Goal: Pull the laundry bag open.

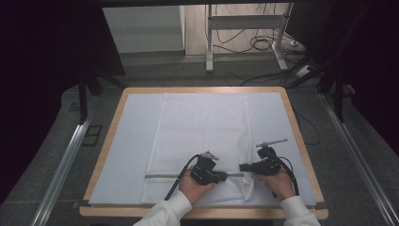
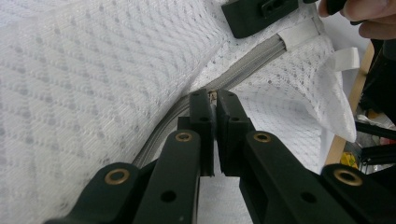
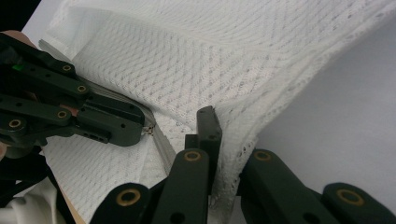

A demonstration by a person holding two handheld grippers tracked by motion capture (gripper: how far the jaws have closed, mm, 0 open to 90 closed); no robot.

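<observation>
Fingers of my left gripper [image 2: 214, 103] are pinched shut on the zipper pull [image 2: 213, 95]; my right gripper [image 3: 224, 135] clamps the mesh bag [image 1: 202, 127] at its near right corner on the worktop [image 1: 113, 113]. Judging by the zipper [image 1: 162, 176] trailing left behind the pull, I'm nearly at the right end.

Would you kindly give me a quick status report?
Left gripper shut on zipper pull. Right gripper shut on mesh bag edge. Nothing in the way.

Both forearms in from the near edge, hands low and close together. Left claw [image 1: 225, 176] pointing right, jaws pinched tight. Right claw [image 1: 243, 167] pointing left toward it, jaws clamped too.
</observation>
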